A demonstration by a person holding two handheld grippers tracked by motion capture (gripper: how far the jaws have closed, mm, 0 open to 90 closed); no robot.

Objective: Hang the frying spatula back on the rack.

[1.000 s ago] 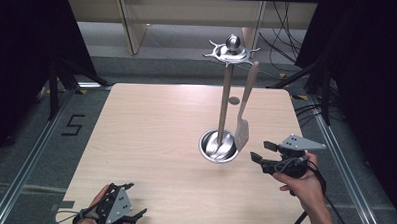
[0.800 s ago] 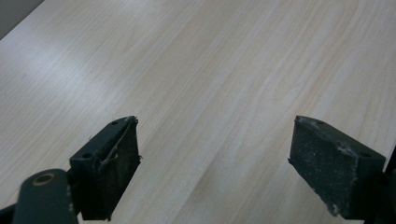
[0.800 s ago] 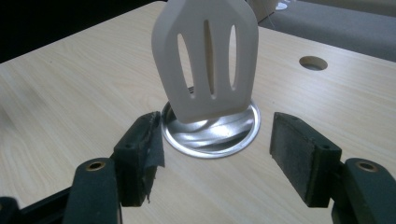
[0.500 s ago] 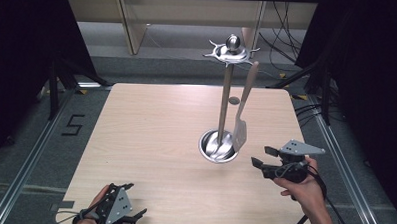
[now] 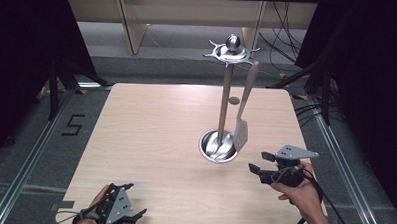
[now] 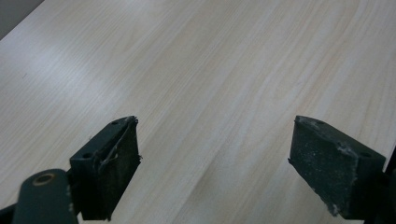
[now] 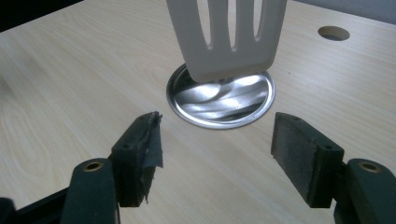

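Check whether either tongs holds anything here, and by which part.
Nothing is held. Right tongs are open, short of the hanging spatula; left tongs are open over bare table.

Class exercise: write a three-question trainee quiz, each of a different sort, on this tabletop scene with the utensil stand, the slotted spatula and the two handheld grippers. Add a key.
1. True or false: the slotted spatula hangs from the utensil stand.
2. Which gripper is nearer the stand's round base? A) left gripper B) right gripper
3. Fill in: both grippers' jaws are ____.

Key: 1 true; 2 B; 3 open, holding nothing.
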